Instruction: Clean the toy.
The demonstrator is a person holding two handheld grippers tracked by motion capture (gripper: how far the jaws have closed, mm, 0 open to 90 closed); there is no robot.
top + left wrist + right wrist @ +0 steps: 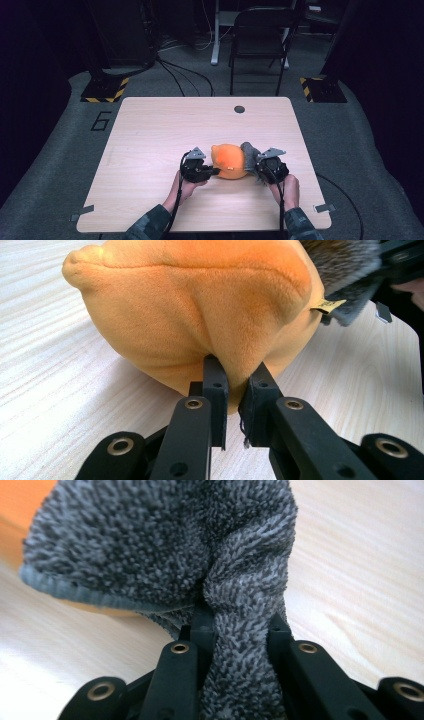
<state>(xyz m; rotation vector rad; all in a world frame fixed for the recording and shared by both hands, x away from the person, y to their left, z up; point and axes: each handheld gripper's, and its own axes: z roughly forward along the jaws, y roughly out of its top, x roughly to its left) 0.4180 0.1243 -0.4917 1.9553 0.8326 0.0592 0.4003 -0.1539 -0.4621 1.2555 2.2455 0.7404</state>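
Note:
An orange plush cushion [229,161] lies on the wooden table [165,130], near its front middle. My left gripper [212,171] is shut on a fold of the orange plush [190,310] at its left end. A grey terry cloth [249,153] lies over the plush's right end. My right gripper [256,169] is shut on a bunched fold of that grey cloth [165,545]. In the left gripper view the grey cloth [345,260] shows at the top right, with a small yellow tag [329,305] below it.
A dark round hole [239,109] sits near the table's far edge. Behind the table stand a black chair [260,40] and a floor base with yellow and black stripes [105,89]. Metal clips [325,208] mark the table's front corners.

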